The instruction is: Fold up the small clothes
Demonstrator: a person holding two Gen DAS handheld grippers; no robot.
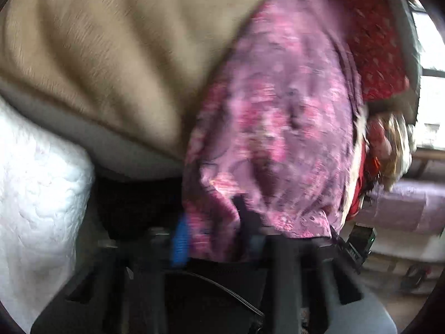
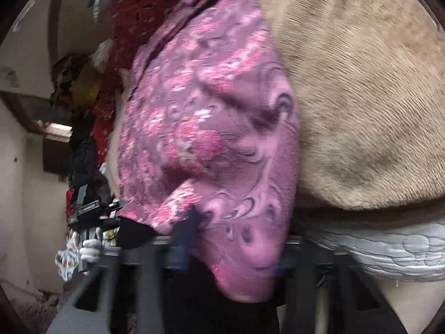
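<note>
Purple-pink patterned cloth (image 1: 278,128) hangs bunched between both cameras, blurred by motion, in front of a tan blanket (image 1: 111,50) lying over a white quilted mattress (image 1: 36,183). Left gripper (image 1: 211,222) is clenched on the cloth's lower edge, fabric caught between its blue-padded fingers (image 1: 179,242). Right gripper (image 2: 233,239) likewise grasps the cloth's (image 2: 211,128) hem, which drapes over its fingers. Red dotted fabric (image 1: 378,55) lies behind

The small garment (image 1: 278,128) is pink and purple with a floral print. It hangs bunched and blurred. Its lower edge is crumpled into folds.
</note>
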